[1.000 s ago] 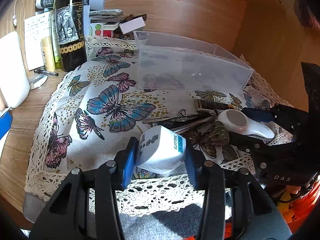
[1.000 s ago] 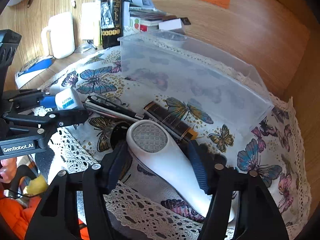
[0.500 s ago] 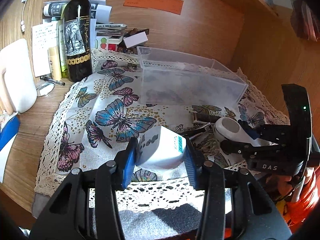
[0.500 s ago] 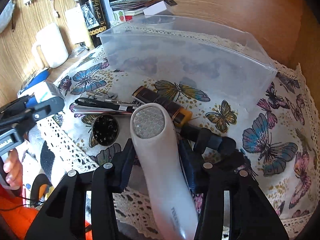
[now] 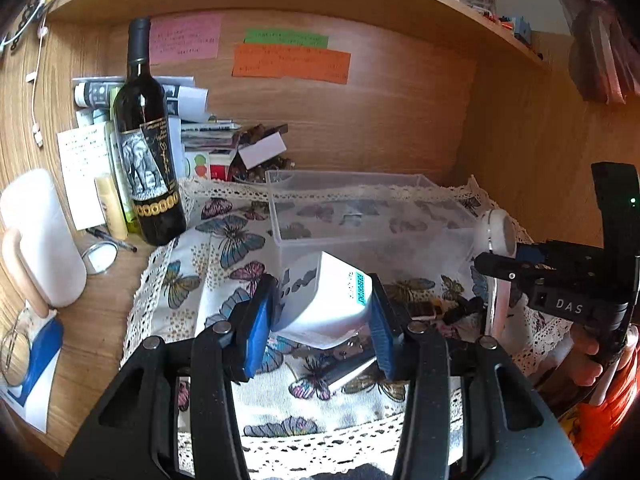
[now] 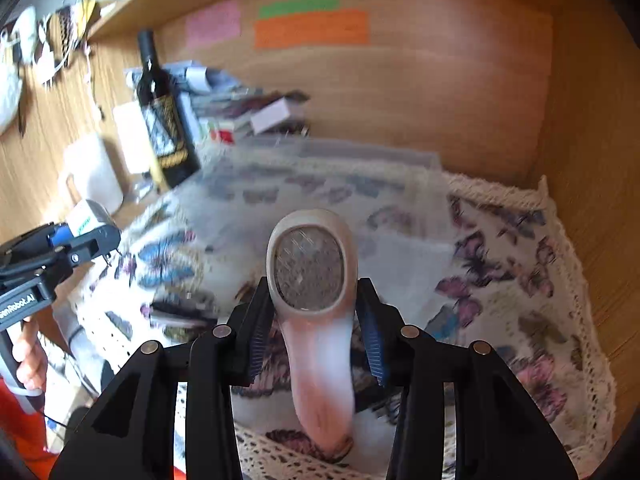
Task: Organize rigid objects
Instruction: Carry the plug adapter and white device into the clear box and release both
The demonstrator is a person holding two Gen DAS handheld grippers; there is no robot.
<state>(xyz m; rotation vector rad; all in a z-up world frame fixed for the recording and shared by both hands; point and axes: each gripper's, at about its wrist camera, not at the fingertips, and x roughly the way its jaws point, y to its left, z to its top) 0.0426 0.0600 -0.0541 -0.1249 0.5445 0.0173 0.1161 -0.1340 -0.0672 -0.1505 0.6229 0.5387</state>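
Both loads have risen off the butterfly cloth (image 5: 224, 248) — my left gripper (image 5: 324, 312) clamps the white adapter (image 5: 328, 300) before the clear bin (image 5: 360, 216) at 12 o'clock; my right gripper (image 6: 312, 312) clamps the white handheld device (image 6: 316, 280), airborne.

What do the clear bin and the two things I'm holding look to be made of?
Clear rectangular bin: thin, glossy, see-through plastic; the butterfly cloth shows through its walls. White cube-shaped travel adapter in the left gripper: hard, smooth, likely moulded plastic. White handheld device in the right gripper: glossy plastic shell, seemingly metal mesh face.
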